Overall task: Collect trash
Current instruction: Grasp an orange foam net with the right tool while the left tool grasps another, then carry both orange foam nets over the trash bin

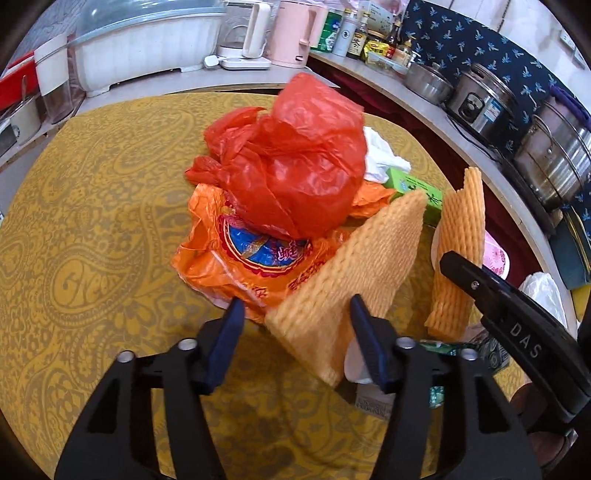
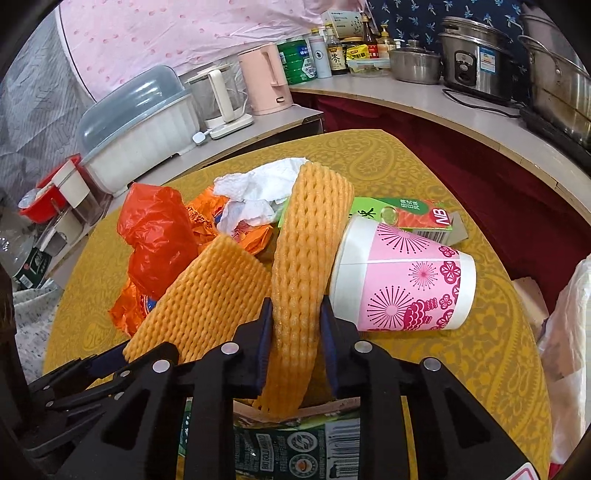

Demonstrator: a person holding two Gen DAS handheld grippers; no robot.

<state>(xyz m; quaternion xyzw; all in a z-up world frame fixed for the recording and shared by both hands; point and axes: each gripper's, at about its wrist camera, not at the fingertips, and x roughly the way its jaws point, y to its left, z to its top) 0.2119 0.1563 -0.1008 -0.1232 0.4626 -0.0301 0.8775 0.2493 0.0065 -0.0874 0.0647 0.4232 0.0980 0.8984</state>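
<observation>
A pile of trash lies on the yellow tablecloth (image 1: 92, 221): a red plastic bag (image 1: 295, 155) on an orange printed bag (image 1: 236, 258), white tissue (image 2: 258, 184), a green carton (image 2: 406, 214), a pink paper cup (image 2: 402, 280) on its side, and two orange foam fruit nets. My right gripper (image 2: 295, 314) is shut on one foam net (image 2: 310, 251), which stands upright. My left gripper (image 1: 297, 310) is open, with the other foam net (image 1: 351, 277) between its fingers, untouched by the left pad. The right gripper also shows in the left wrist view (image 1: 454, 266).
A green printed package (image 2: 280, 443) lies under my right gripper. A white plastic bag (image 2: 569, 350) hangs at the table's right edge. Counters behind hold kettles (image 1: 291, 33), bottles, steel pots (image 1: 484, 99) and a covered dish rack (image 1: 147, 44).
</observation>
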